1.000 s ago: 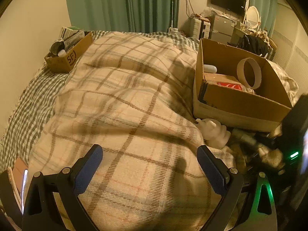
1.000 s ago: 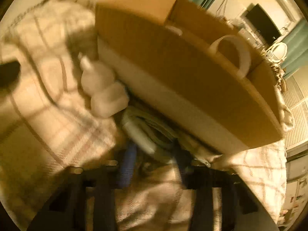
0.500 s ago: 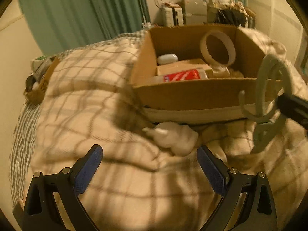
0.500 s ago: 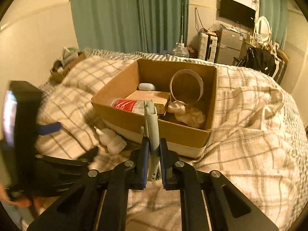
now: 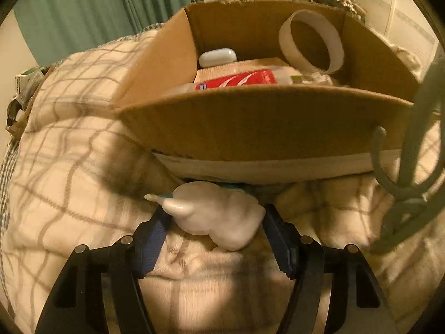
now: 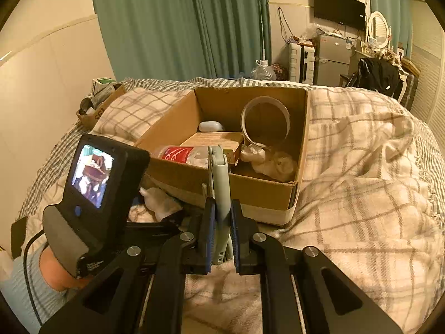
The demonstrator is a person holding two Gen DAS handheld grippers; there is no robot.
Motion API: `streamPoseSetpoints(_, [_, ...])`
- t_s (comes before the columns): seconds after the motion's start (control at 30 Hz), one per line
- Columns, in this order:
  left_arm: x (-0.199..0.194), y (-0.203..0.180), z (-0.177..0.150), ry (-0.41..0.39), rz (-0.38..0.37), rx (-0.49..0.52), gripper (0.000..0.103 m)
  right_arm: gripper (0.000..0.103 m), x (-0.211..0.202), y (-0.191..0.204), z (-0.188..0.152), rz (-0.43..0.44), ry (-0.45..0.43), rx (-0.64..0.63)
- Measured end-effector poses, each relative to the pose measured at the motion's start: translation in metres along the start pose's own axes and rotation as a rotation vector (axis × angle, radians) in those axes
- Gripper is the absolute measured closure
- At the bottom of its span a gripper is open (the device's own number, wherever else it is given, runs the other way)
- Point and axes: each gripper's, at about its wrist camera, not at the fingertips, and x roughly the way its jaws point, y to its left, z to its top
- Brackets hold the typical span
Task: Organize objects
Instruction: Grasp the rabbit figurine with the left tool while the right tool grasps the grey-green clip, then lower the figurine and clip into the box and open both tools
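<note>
A white squeeze bottle (image 5: 219, 217) lies on the plaid blanket just in front of the cardboard box (image 5: 250, 128). My left gripper (image 5: 215, 222) is open, its blue pads on either side of the bottle, close to touching it. My right gripper (image 6: 221, 222) is shut on a grey-green plastic hanger (image 6: 219, 178), held edge-on before the box (image 6: 264, 192); the hanger also shows at the right of the left wrist view (image 5: 411, 150). The box holds a tape ring (image 6: 265, 122), a white case (image 6: 210, 126), a flat carton (image 6: 214, 142), a red-labelled bottle (image 6: 178, 153) and crumpled paper (image 6: 272, 161).
The plaid blanket (image 6: 361, 181) covers the bed. A smaller cardboard box (image 6: 97, 105) of items sits at the far left bed edge. The left gripper's body with its screen (image 6: 94, 178) is at the left of the right wrist view. Curtains and furniture stand behind.
My left gripper has moved forward and down to the white bottle and narrowed around it. My right gripper has picked the hanger up off the bed and holds it beside the box.
</note>
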Motion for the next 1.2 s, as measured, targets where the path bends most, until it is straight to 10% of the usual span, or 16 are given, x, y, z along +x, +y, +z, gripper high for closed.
streamPoseSetpoints(0.3, [-0.100,0.011,-0.016,-0.159,-0.136,-0.064,0.034,0.095,-0.059,0.007,0.013,-0.028,-0.089,0.011])
streamPoseSetpoints(0.67, [-0.215,0.017,0.038,-0.407,-0.205,-0.026,0.034,0.095,-0.147,0.009,0.067,-0.090,-0.239,-0.007])
streamPoseSetpoints(1.2, [-0.142,0.004,0.133,-0.387,-0.161,0.018,0.034,0.095,-0.051,-0.028,0.143,-0.080,-0.092,-0.026])
